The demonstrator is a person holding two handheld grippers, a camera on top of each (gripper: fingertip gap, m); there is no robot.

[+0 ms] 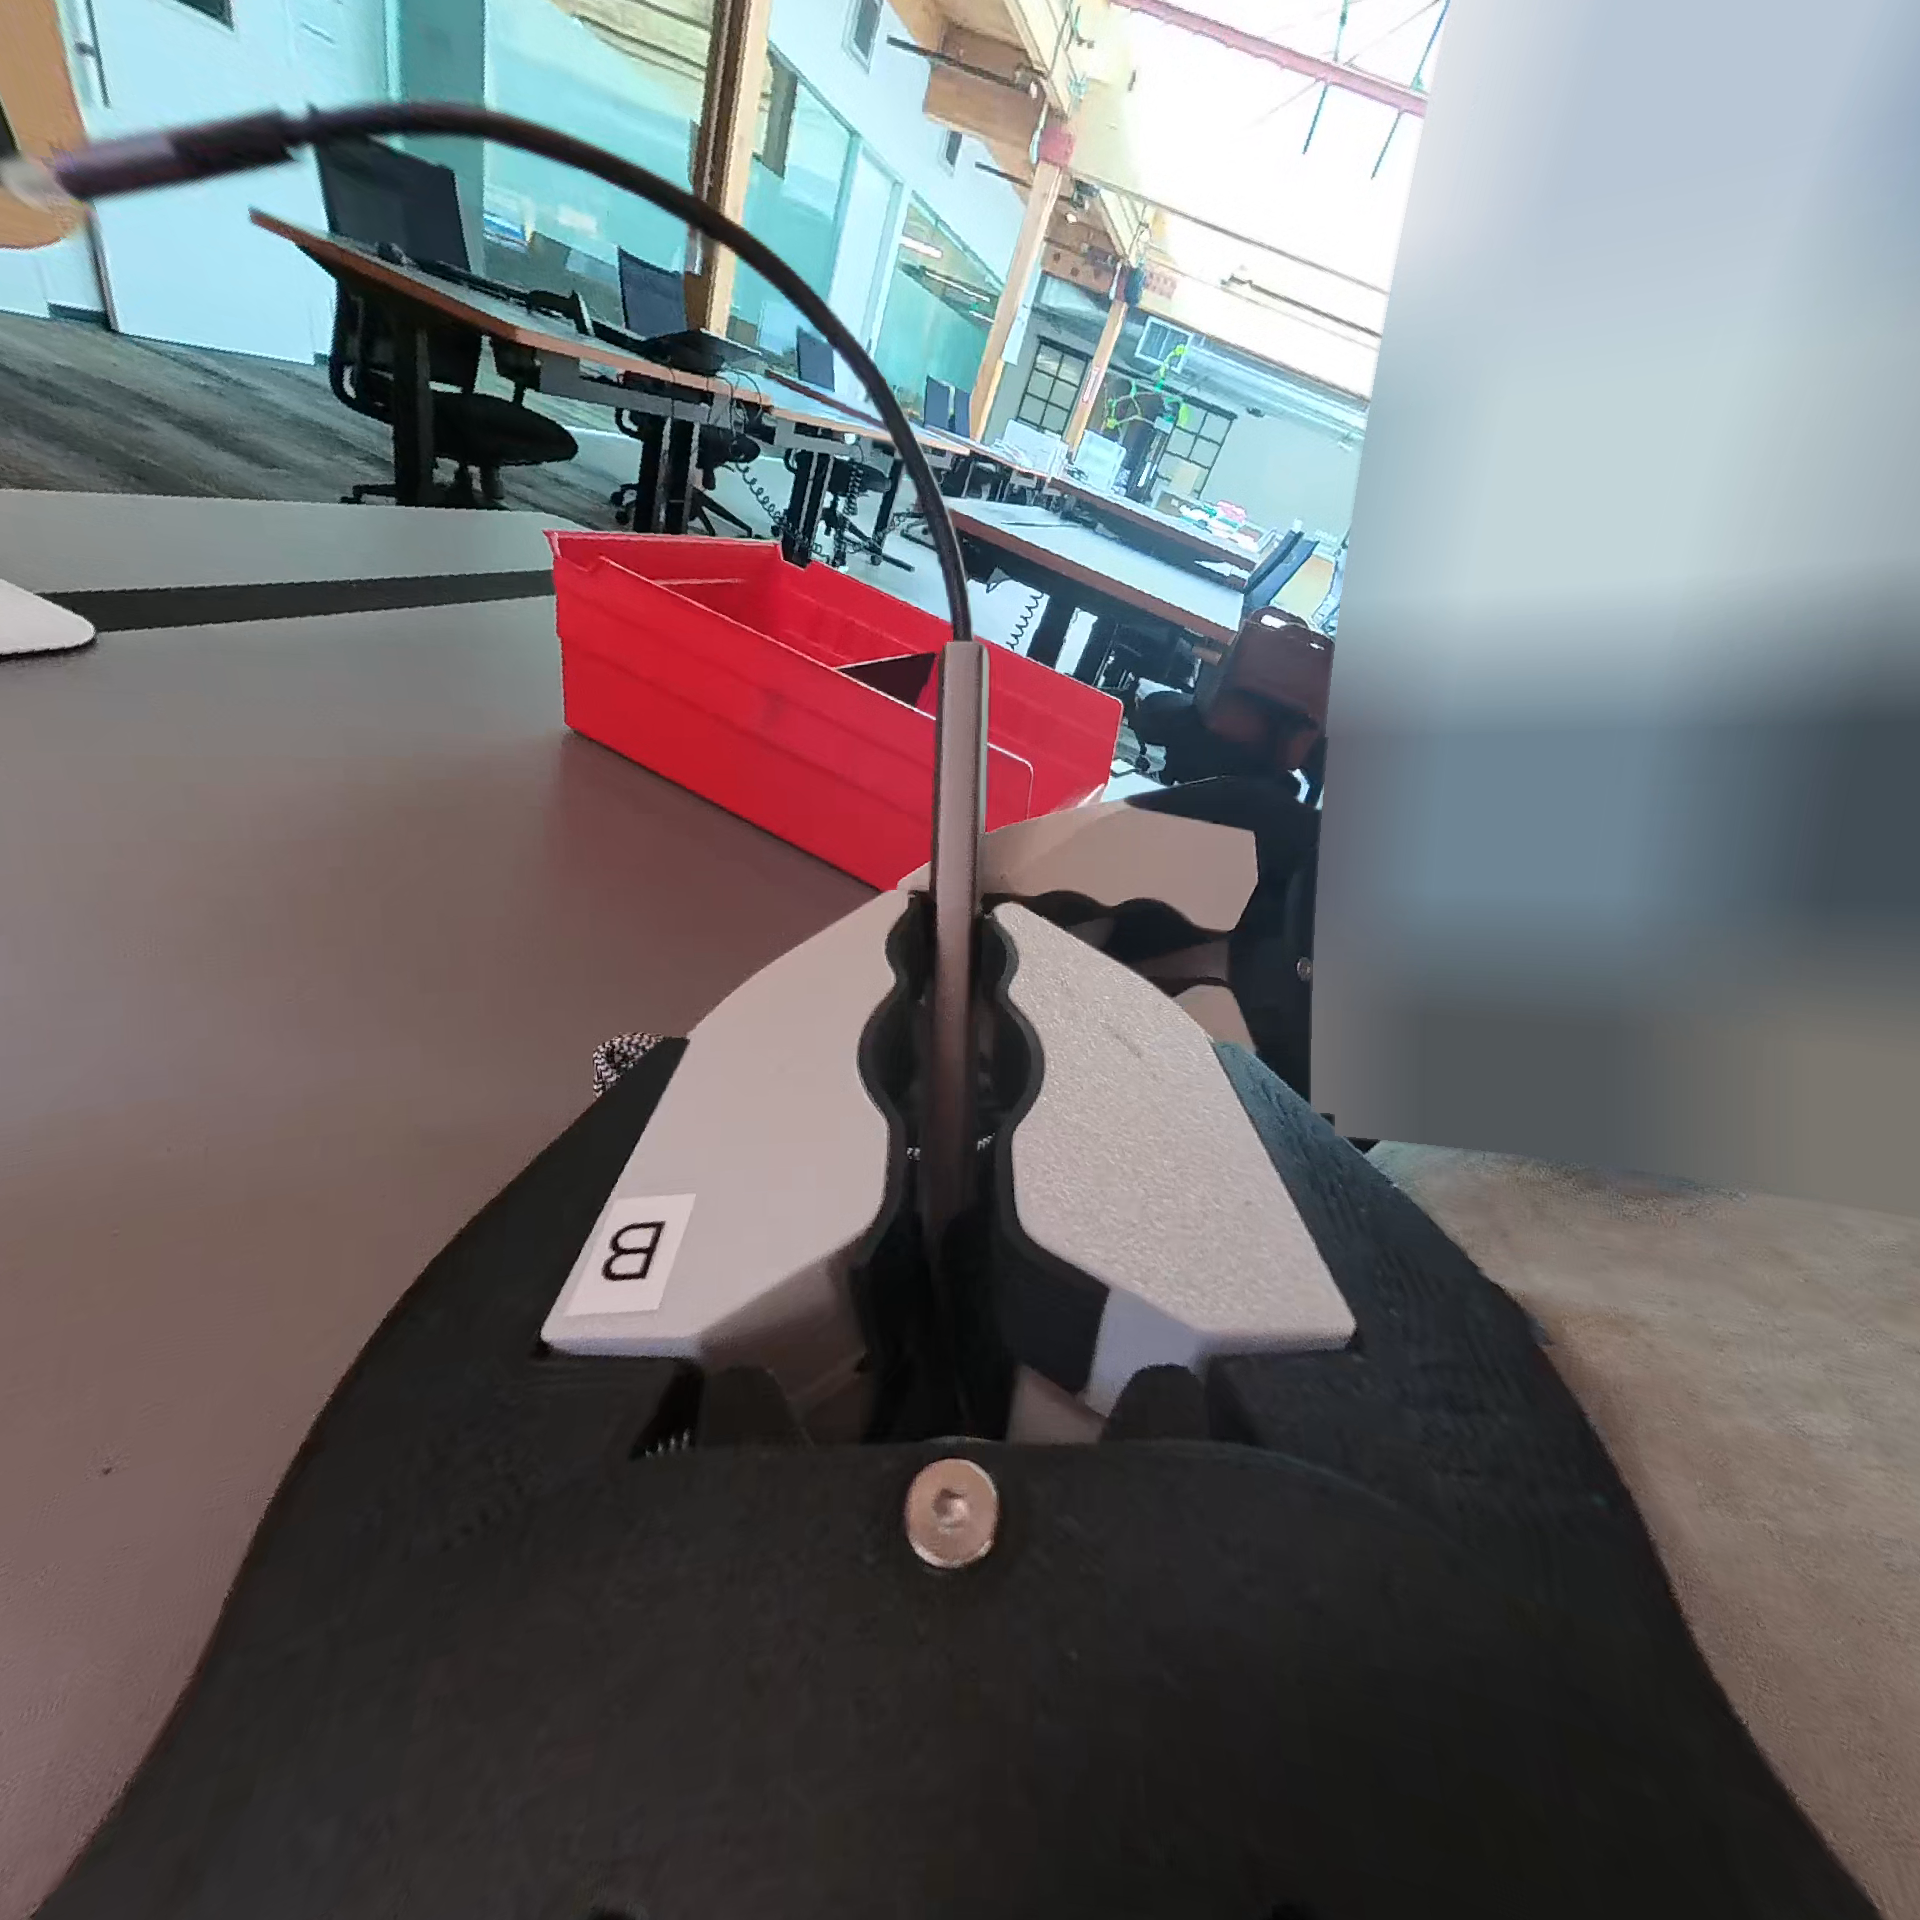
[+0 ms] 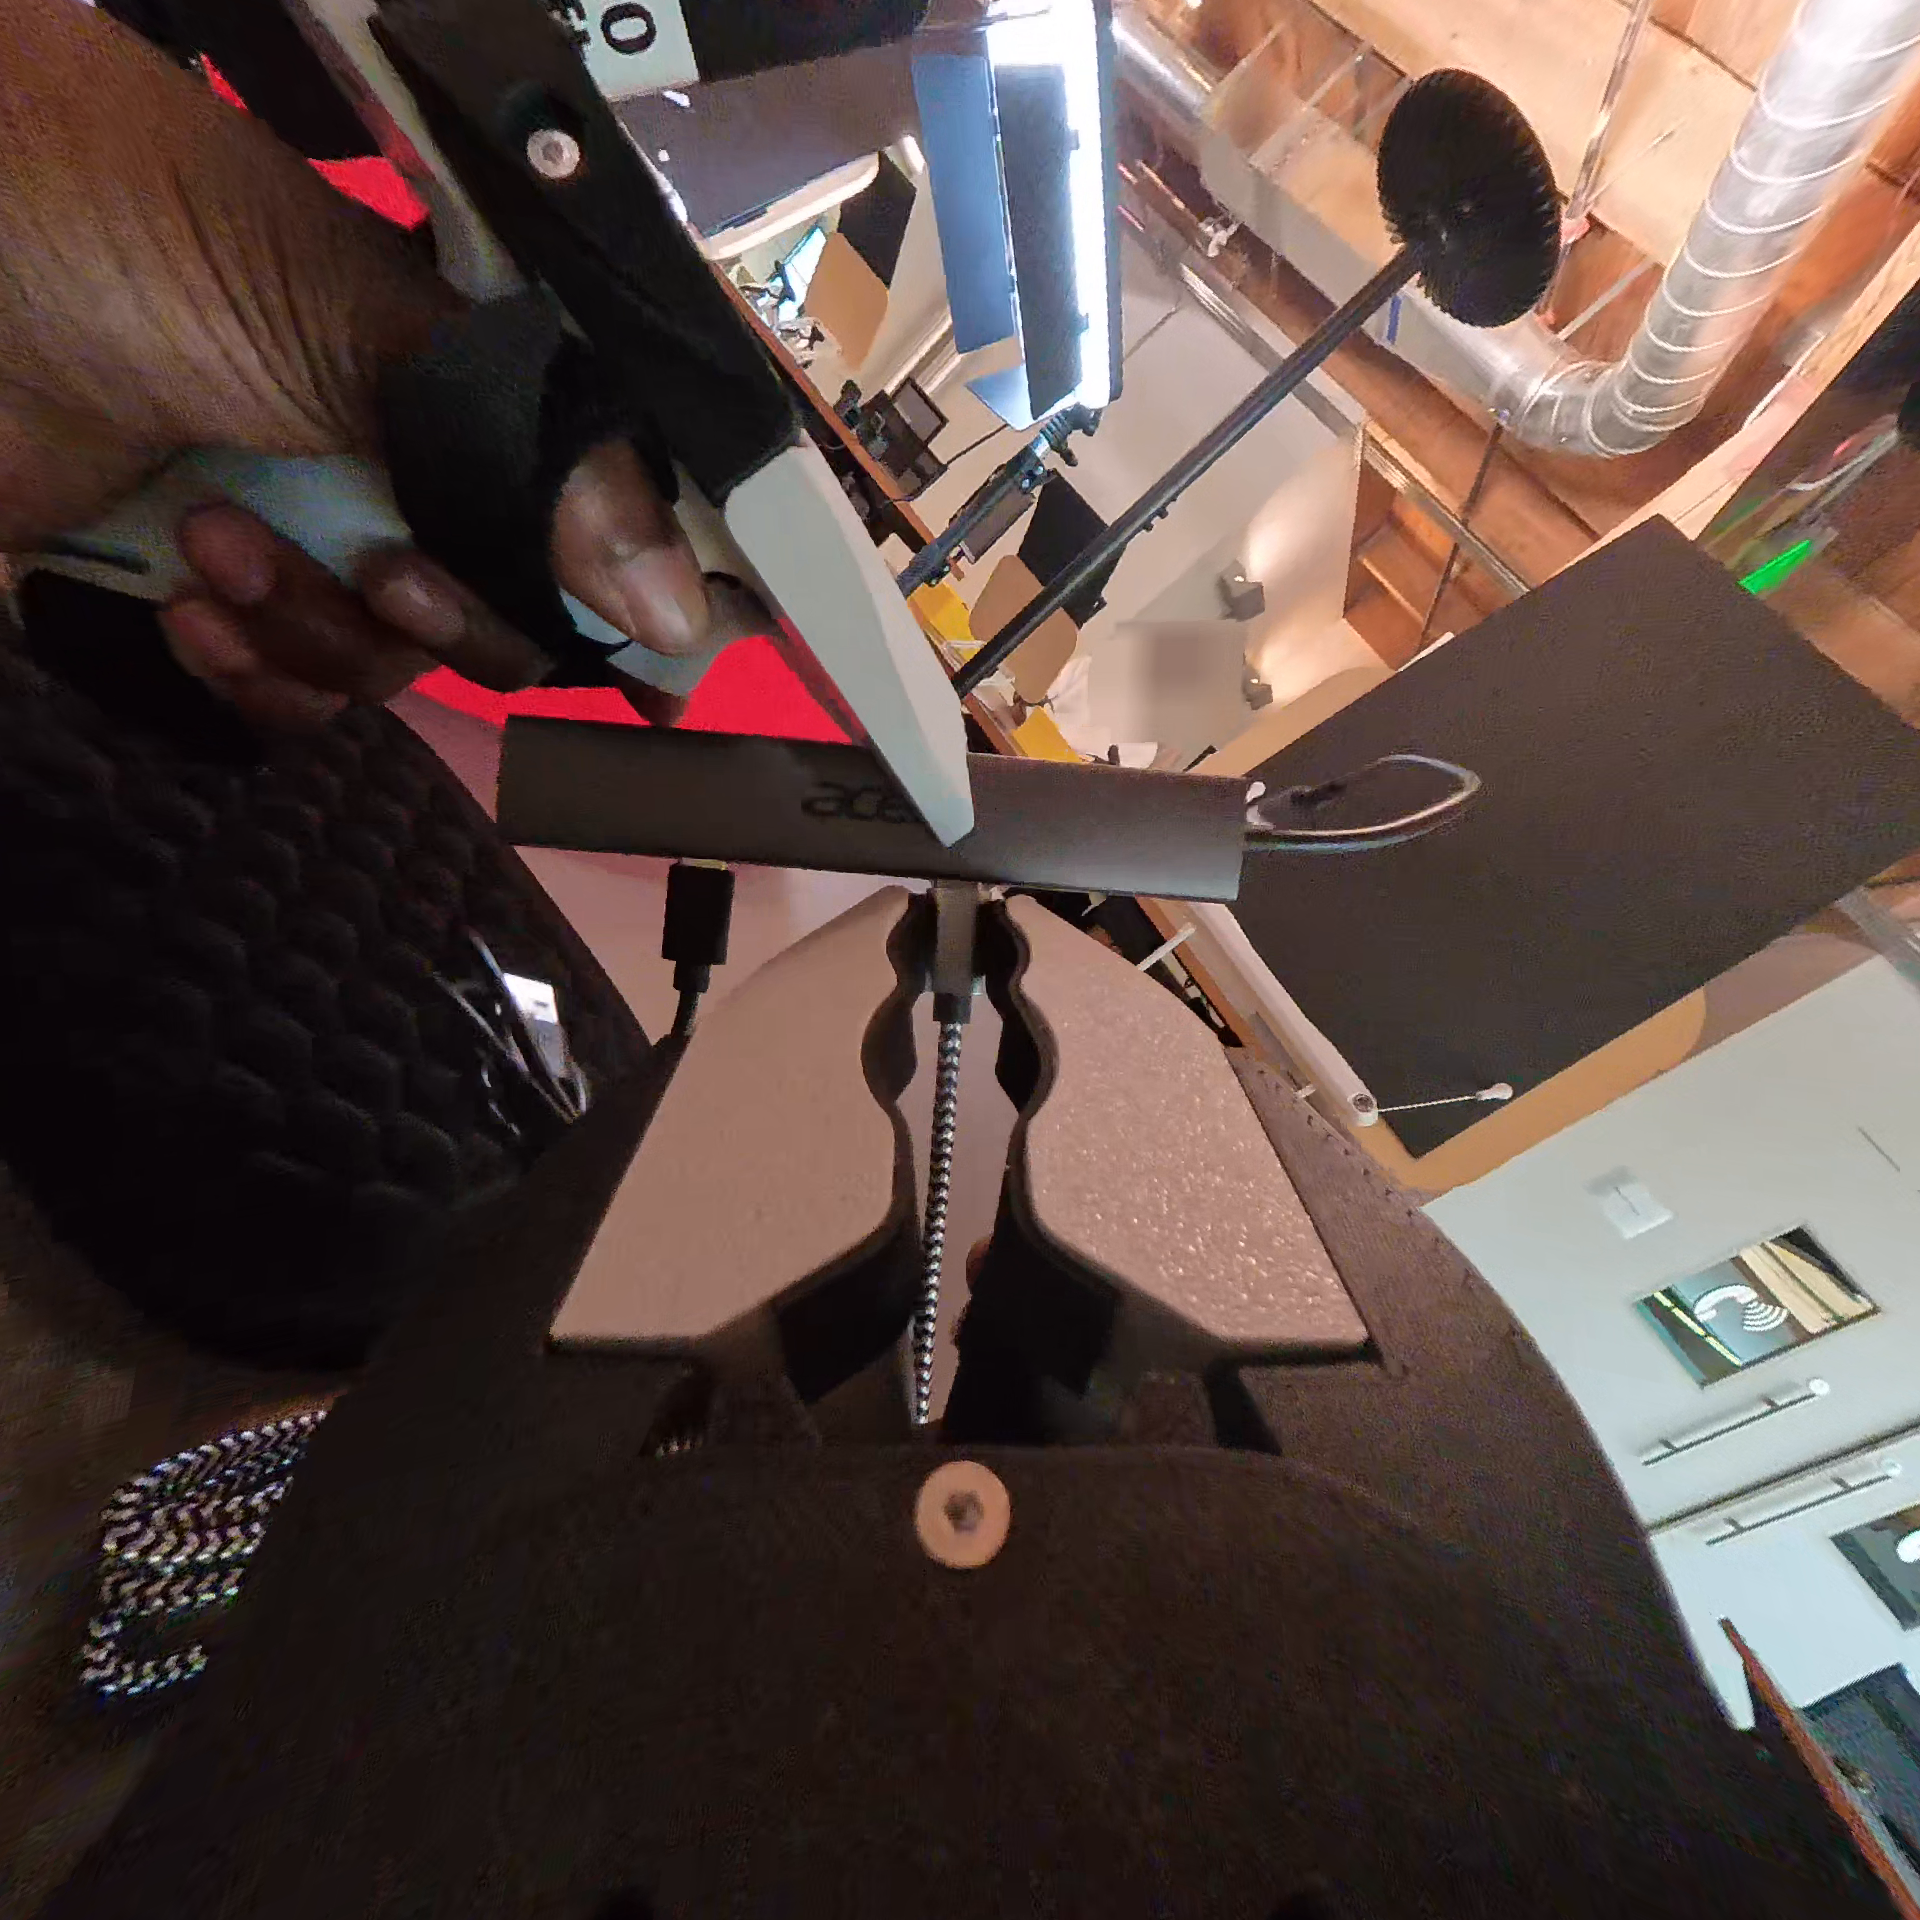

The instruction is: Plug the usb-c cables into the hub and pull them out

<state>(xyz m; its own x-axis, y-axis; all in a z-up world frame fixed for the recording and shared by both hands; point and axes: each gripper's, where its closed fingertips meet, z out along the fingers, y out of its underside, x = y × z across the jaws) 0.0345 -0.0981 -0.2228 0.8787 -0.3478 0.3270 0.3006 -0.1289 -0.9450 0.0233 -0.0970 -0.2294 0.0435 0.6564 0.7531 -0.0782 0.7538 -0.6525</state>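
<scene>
Between the grey fingers (image 1: pixel 769 1091) of the left gripper (image 1: pixel 951 935), a slim dark grey hub (image 1: pixel 958 831) is clamped edge-on, standing upright out of the narrow gap. From the hub's top end its own thin black cable (image 1: pixel 831 343) arcs up and to the left, ending in a dark plug (image 1: pixel 171 161) that hangs free in the air. Behind the hub a red plastic bin (image 1: pixel 790 707) sits on the dark desk (image 1: pixel 312 883). In the right wrist view, the right gripper (image 2: pixel 951 945) has its fingers (image 2: pixel 1164 1164) closed narrowly on the metal plug of a black-and-white braided cable (image 2: pixel 940 1143), and that plug meets the hub's (image 2: pixel 1091 826) lower edge; how deep it sits cannot be told. Left of it along the same edge, a black usb-c plug (image 2: pixel 698 914) is seated in the hub with its cord trailing down. Above the hub, one pale finger of the left gripper (image 2: pixel 873 644) presses its face, and a person's hand (image 2: pixel 312 436) grips that tool's handle.
</scene>
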